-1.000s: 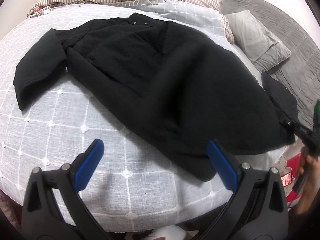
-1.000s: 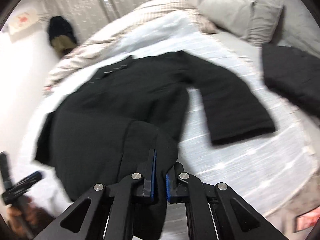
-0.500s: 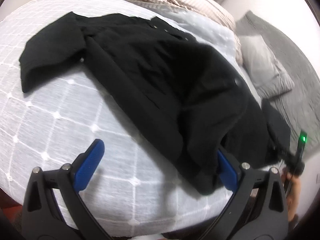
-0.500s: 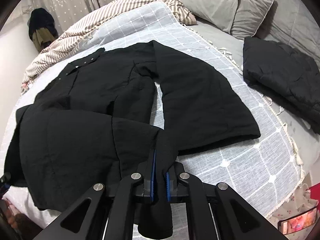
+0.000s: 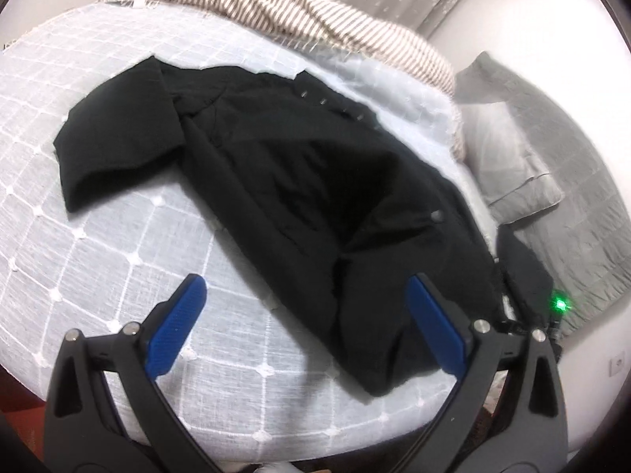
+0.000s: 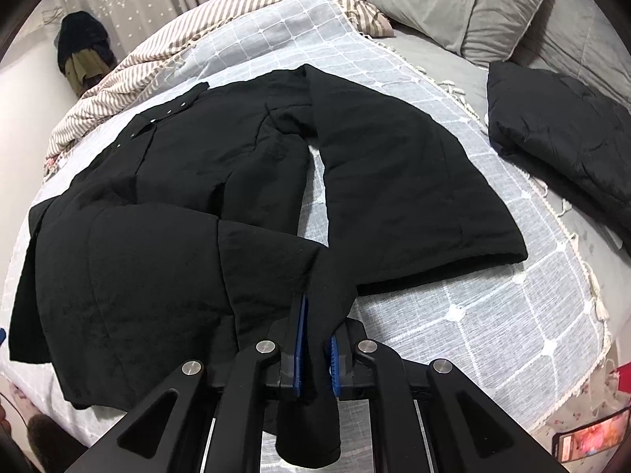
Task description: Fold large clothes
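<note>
A large black jacket (image 5: 284, 181) lies spread on the white checked bedspread (image 5: 98, 260); it also shows in the right wrist view (image 6: 189, 213). My right gripper (image 6: 315, 339) is shut on the jacket's lower hem corner, folded over the body. One sleeve (image 6: 402, 181) lies out to the right, the other sleeve (image 5: 114, 153) to the left. My left gripper (image 5: 303, 323) is open and empty, its blue pads just above the near hem edge.
A folded black garment (image 6: 564, 126) lies on the grey bedding at right. A grey pillow (image 6: 465, 4) and a striped blanket (image 6: 189, 31) sit at the bed's far side. The bed edge runs close below my grippers.
My right gripper has carried the hem corner further over the jacket's body. My left gripper has swung leftward and closer to the near hem.
</note>
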{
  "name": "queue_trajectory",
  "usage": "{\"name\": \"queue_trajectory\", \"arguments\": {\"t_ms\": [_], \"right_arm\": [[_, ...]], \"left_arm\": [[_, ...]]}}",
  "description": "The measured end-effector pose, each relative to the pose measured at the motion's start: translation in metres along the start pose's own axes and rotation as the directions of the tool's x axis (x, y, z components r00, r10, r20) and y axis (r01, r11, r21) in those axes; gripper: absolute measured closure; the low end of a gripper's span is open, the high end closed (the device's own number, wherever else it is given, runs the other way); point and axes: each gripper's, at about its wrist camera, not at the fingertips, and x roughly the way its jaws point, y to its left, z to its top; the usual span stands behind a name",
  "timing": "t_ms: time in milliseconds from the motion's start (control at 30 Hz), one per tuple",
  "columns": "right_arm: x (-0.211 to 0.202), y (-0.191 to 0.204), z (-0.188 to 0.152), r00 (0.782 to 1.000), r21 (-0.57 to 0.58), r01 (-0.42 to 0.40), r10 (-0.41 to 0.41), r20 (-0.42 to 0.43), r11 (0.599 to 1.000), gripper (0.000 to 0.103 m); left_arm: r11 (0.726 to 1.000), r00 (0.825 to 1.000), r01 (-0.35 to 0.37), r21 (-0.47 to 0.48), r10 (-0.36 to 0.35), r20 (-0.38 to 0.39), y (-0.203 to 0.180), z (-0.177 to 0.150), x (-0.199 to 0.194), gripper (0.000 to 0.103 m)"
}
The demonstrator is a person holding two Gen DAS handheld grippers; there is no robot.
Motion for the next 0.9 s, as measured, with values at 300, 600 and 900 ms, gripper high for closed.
{"name": "queue_trajectory", "arguments": {"t_ms": [300, 600, 900], "right_arm": [[0.004, -0.007, -0.018, 0.989, 0.092, -0.13, 0.136, -0.054, 0.987, 0.055], [0.008, -0.01, -0.029, 0.895, 0.219, -0.407, 0.435, -0.1, 0.887, 0.092], [-0.082, -0.014, -0.012, 0.923, 0.08, -0.385, 0.385, 0.024, 0.919, 0.095]], "left_arm": [[0.979, 0.98, -0.05, -0.199, 0.01, -0.201, 0.013, -0.014, 0.106, 0.038], [0.977, 0.974, 0.142, -0.162, -0.167, -0.154, 0.008, -0.004, 0.06, 0.097], [0.999, 0.998, 0.041, 0.019, -0.042, 0.056, 0.049, 0.024, -0.108, 0.097]]}}
